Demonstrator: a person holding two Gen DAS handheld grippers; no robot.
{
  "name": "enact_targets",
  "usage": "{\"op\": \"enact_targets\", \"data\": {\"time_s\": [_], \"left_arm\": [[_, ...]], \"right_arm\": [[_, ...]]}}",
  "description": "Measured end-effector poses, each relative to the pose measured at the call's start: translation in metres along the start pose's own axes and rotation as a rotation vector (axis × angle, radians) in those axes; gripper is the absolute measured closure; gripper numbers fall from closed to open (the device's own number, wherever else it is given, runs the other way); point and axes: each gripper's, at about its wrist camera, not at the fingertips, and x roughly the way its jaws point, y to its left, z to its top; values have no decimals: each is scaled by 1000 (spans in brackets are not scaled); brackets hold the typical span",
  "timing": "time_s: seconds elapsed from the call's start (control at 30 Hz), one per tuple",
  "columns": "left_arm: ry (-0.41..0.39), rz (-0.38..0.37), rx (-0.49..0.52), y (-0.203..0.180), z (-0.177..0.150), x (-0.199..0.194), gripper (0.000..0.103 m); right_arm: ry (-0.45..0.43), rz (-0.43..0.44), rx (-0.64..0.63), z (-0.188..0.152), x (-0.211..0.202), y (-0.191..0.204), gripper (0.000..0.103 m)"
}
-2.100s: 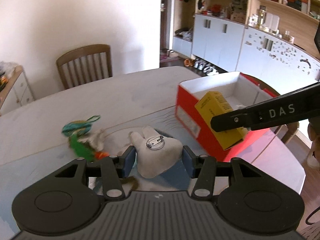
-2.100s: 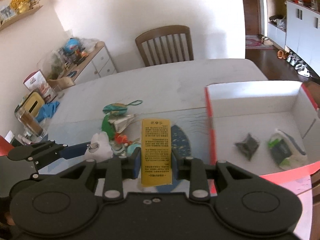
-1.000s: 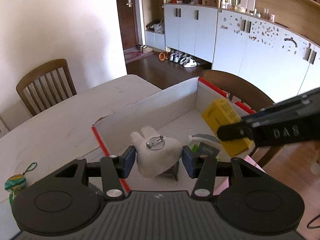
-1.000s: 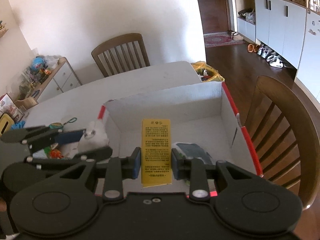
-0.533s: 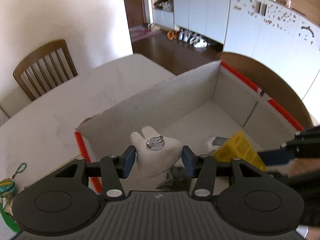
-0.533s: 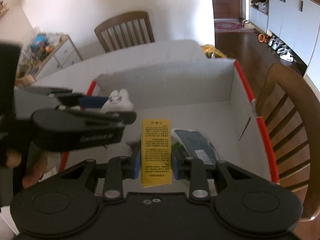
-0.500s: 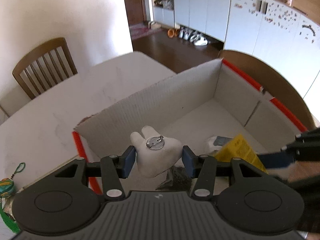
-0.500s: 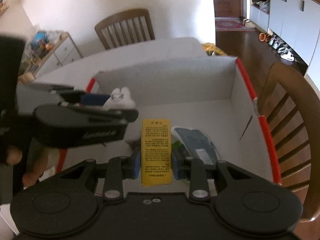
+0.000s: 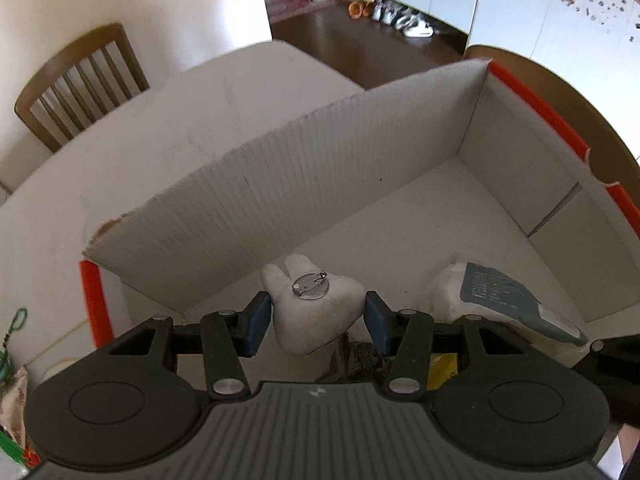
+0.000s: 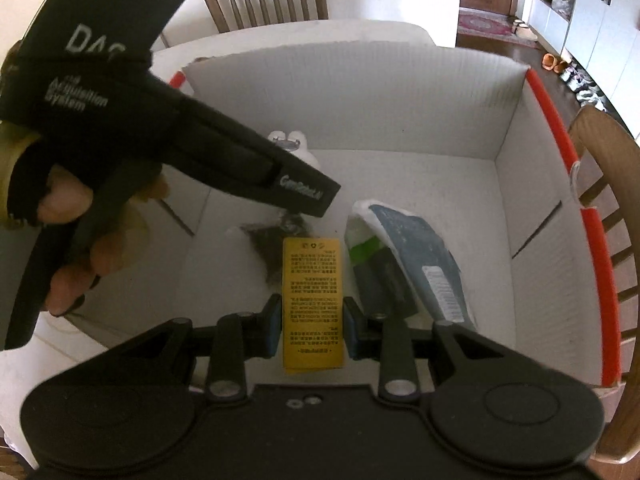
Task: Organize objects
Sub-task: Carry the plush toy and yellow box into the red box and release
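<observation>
My left gripper (image 9: pixel 318 322) is shut on a white plush rabbit badge (image 9: pixel 316 312) with a metal pin on its back, held over the inside of the red-and-white cardboard box (image 9: pixel 360 152). In the right wrist view the right gripper (image 10: pixel 312 326) is shut on a flat yellow packet (image 10: pixel 313 300), also low inside the box (image 10: pixel 360 96). The left gripper's black body crosses the right wrist view from the upper left, with the rabbit badge (image 10: pixel 294 144) peeking out behind it. On the box floor lie a dark crumpled packet (image 10: pixel 272 244) and a white-and-blue bag (image 10: pixel 404 264).
A hand (image 10: pixel 76 216) holds the left gripper at the box's left wall. Wooden chairs stand beyond the table (image 9: pixel 80 80) and at the box's right side (image 10: pixel 612 184). A green keyring cord (image 9: pixel 16 320) and other small items lie on the table left of the box.
Both grippers have come down from above the box rim into the box and tilted more steeply downward. The left one moved right, over the box floor. Both grips are unchanged.
</observation>
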Motion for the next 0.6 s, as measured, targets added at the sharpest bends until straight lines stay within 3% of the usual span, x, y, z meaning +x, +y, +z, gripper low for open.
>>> {"op": "enact_targets", "data": {"time_s": [0.47, 0.6], "left_arm": [[77, -16, 4, -8, 0, 20, 52], [71, -31, -11, -5, -3, 16, 45]], "right_arm": [[10, -22, -4, -2, 5, 3, 73], [-4, -16, 5, -1, -2, -1, 72]]}}
